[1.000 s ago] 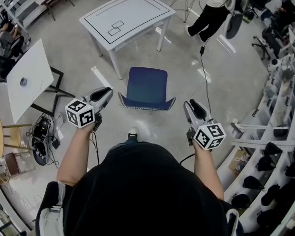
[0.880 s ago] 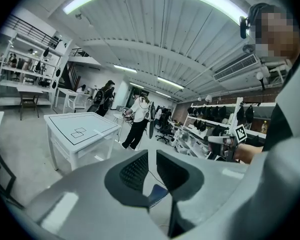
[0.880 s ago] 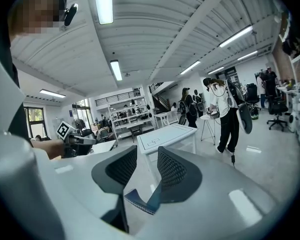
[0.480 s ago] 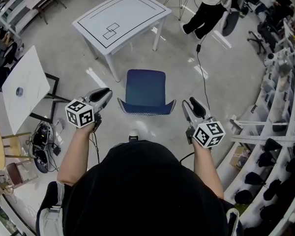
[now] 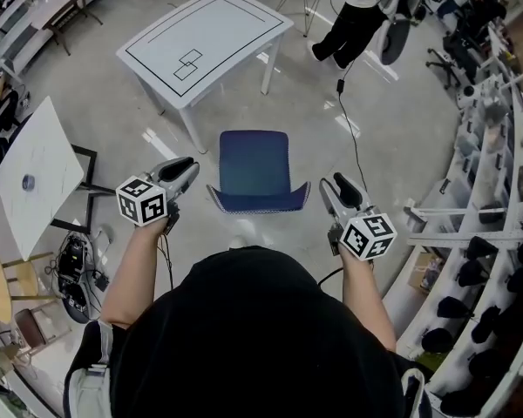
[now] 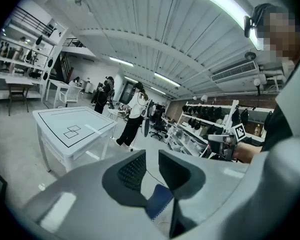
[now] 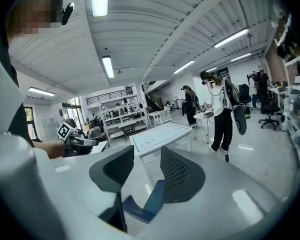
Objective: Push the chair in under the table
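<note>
- Grey glossy floor (image 5: 401, 146) spreads through a busy workshop; at far left a white tilted board (image 5: 39, 172) leans on a black frame.
- Your left gripper (image 5: 189, 165) hangs just beside the left corner of the chair's back. Its jaws stand a narrow way apart with nothing between them.
- Ahead stands the white square table with black outlines drawn on its top (image 5: 200, 37).
- Between you and that table sits the blue-seated chair (image 5: 254, 164). Its back is nearest you, and it stands on open floor, clear of the table and not yet under it.
- Your right gripper (image 5: 335, 186) hangs just beside the right corner of the back. Its jaws have just been opening and now stand moderately apart, gripping nothing.
- Beyond, a person in a white top and black trousers (image 5: 353, 20) stands by a small round table.
- Racks of white shelving (image 5: 497, 233) run along the right wall.
</note>
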Available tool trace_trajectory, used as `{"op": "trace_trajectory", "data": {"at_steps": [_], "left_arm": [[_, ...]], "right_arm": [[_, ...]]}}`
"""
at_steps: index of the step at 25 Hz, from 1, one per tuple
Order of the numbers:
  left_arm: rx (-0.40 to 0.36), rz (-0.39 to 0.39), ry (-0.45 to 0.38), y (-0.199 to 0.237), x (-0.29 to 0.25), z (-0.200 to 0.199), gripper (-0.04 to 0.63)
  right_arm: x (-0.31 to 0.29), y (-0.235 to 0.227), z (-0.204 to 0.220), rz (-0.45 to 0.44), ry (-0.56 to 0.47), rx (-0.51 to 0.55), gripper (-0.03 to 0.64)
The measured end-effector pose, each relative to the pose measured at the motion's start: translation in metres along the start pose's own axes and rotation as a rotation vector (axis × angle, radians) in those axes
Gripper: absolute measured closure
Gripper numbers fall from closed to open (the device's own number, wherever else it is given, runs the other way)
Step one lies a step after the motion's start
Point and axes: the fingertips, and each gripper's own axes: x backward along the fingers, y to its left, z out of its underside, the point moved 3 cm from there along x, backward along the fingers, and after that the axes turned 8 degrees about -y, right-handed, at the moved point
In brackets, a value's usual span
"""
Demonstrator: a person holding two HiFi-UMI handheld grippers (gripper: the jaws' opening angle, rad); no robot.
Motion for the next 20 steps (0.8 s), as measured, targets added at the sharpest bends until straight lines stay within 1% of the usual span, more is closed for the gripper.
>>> {"op": "trace_trajectory", "data": {"at_steps": [10,15,20], "left_arm": [[0.018,0.023,0.054,0.026,-0.003,0.009,0.500],[0.048,0.017,0.068,0.027,-0.002,0.021,0.494],[0.063,0.000,0.086,0.044,-0.002,0.026,0.485]], "right_arm": [[-0.012,-0.009,0.011,0.067,0.030,-0.005,0.405],[-0.010,-0.021,0.027,0.090,0.071,-0.022,0.399],[-0.028,-0.031,0.041,0.092,0.102,-0.041,0.394]]}}
